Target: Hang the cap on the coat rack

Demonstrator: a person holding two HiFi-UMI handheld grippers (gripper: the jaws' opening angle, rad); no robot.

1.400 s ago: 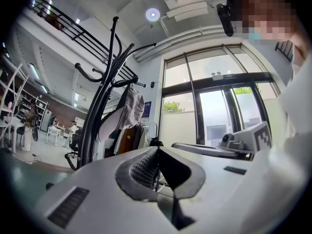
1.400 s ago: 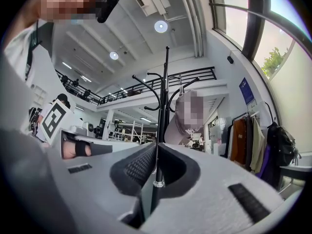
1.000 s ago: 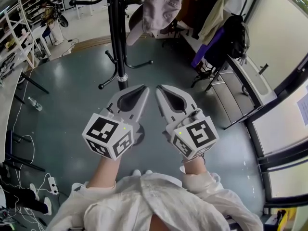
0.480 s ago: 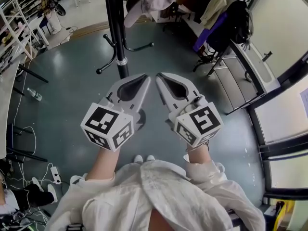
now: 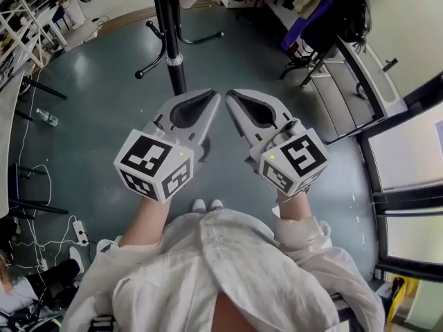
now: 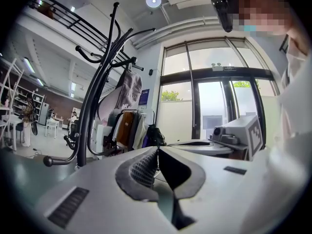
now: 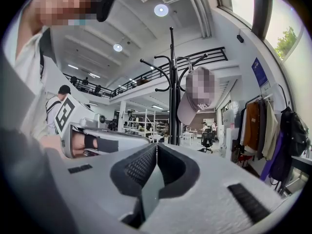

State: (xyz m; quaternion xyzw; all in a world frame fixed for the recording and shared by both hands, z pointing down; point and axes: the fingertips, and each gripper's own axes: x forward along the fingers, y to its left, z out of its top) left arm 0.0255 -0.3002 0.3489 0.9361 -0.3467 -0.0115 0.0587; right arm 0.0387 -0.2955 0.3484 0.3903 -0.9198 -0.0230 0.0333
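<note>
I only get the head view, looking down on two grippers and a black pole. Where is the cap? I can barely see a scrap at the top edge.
Observer: The right gripper view shows it whole: the cap hangs high on the coat rack, brim pointing down.
Visitor: Is either gripper holding anything?
Observer: The right gripper is not. Its own view shows the jaws closed on each other with nothing between them.
Visitor: And the other one?
Observer: The left gripper is shut and empty too, and its view shows the cap hanging free, untouched by either gripper.
</note>
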